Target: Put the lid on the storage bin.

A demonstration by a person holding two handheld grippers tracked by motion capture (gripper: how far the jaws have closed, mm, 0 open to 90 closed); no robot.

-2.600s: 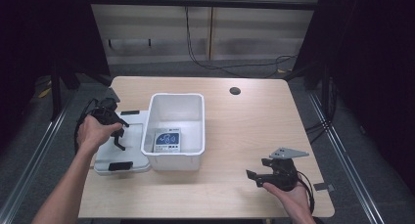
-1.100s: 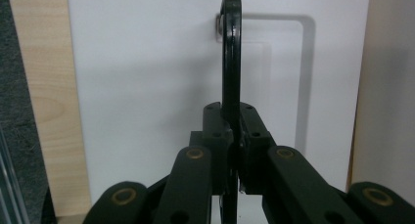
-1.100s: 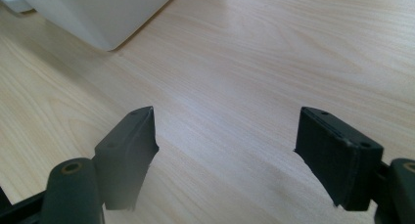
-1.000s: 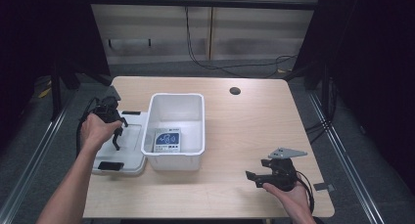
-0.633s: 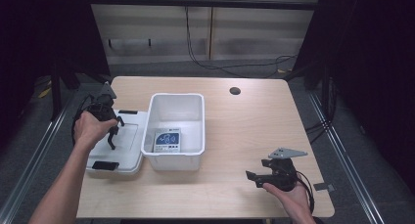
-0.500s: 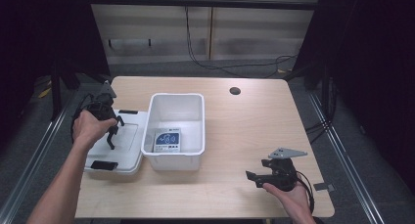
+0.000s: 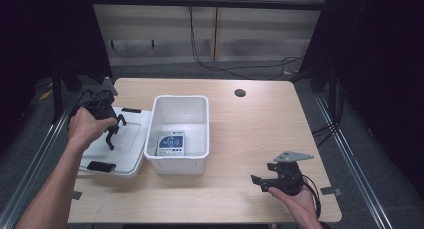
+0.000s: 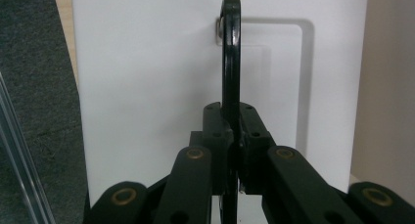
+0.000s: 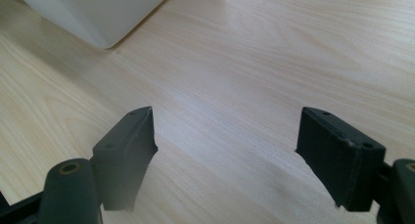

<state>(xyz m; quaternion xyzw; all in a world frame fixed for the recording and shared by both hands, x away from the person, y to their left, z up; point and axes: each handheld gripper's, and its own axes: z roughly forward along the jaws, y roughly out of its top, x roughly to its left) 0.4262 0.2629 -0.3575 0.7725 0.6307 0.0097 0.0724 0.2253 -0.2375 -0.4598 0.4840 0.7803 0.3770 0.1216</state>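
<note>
left tongs (image 7: 113,135): pinched on black latch (image 8: 230,53) of white lid (image 7: 131,139), beside bin (image 7: 200,161) | right tongs (image 7: 262,181): spread, empty, just opening | risk: thin latch slips, lid drops onto bench (image 7: 250,124)

One table (image 7: 260,124) carries one white bin (image 7: 178,131), one white lid (image 7: 127,141) and one card (image 7: 171,143), which lies inside the bin. The lid has two black latches (image 7: 101,166). Two grippers are present: one left gripper (image 7: 111,134) and one right gripper (image 7: 259,181). The tabletop has one round hole (image 7: 240,93).
</note>
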